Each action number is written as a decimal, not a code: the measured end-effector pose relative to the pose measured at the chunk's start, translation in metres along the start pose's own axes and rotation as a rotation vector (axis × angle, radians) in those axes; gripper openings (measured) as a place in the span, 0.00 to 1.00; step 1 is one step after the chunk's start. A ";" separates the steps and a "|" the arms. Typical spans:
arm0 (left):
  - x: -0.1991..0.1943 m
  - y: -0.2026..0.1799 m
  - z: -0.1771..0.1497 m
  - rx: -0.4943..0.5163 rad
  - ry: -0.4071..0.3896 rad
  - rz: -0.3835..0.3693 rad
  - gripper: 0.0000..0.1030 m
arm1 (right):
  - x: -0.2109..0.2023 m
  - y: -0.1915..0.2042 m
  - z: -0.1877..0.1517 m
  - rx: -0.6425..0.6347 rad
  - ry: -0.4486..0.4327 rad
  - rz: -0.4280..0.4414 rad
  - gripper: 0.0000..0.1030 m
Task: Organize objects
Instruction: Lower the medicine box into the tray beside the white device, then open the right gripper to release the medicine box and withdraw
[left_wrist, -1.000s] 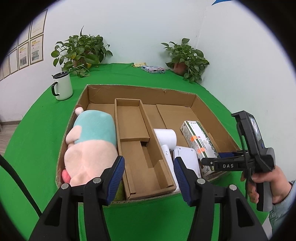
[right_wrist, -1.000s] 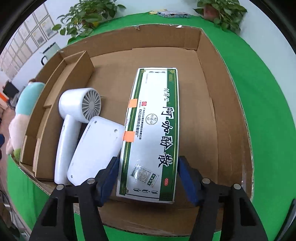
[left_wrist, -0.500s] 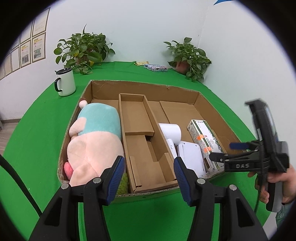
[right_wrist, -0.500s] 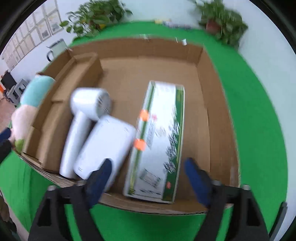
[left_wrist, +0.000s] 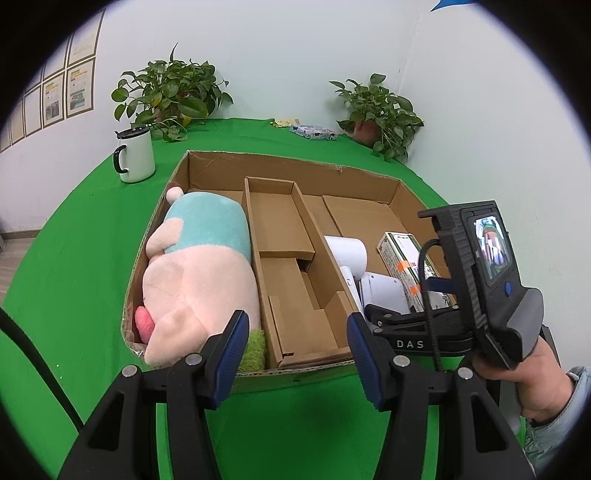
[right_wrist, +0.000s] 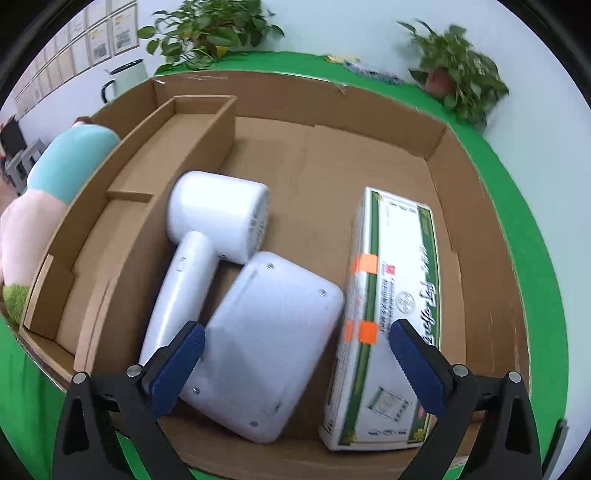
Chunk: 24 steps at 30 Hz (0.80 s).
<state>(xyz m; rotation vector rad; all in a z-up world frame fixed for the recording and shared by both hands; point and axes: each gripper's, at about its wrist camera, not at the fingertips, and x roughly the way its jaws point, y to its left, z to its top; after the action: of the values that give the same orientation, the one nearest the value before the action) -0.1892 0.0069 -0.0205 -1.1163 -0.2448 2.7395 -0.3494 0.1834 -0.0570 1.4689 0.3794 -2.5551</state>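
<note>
On a green table (left_wrist: 74, 258), a cardboard box (right_wrist: 439, 144) holds a plush (left_wrist: 199, 273) in its left bay, a hair dryer (right_wrist: 207, 236) and a white device (right_wrist: 266, 343) in the right bay, and now a green-and-white carton (right_wrist: 391, 317) beside them; the right claw (right_wrist: 295, 365), its jaws just opened wide, has let the carton go and shifted over the white device, so that item looks stowed. The carton lies flat by the right wall, long axis running from near edge to back, label up. The left claw (left_wrist: 293, 349) hovers half open and empty before the box
</note>
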 end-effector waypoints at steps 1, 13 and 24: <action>0.000 0.001 0.000 -0.002 0.002 -0.002 0.53 | 0.001 -0.001 0.000 -0.001 0.002 -0.004 0.98; -0.001 0.006 -0.001 -0.020 0.002 -0.010 0.53 | 0.002 -0.015 0.004 -0.021 0.038 -0.043 0.98; 0.000 0.003 -0.008 0.003 -0.085 0.119 0.59 | -0.071 -0.036 -0.049 0.121 -0.350 0.111 0.99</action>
<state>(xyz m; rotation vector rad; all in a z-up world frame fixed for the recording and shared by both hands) -0.1837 0.0050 -0.0262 -1.0467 -0.1908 2.8946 -0.2829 0.2341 -0.0143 1.0111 0.0916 -2.7109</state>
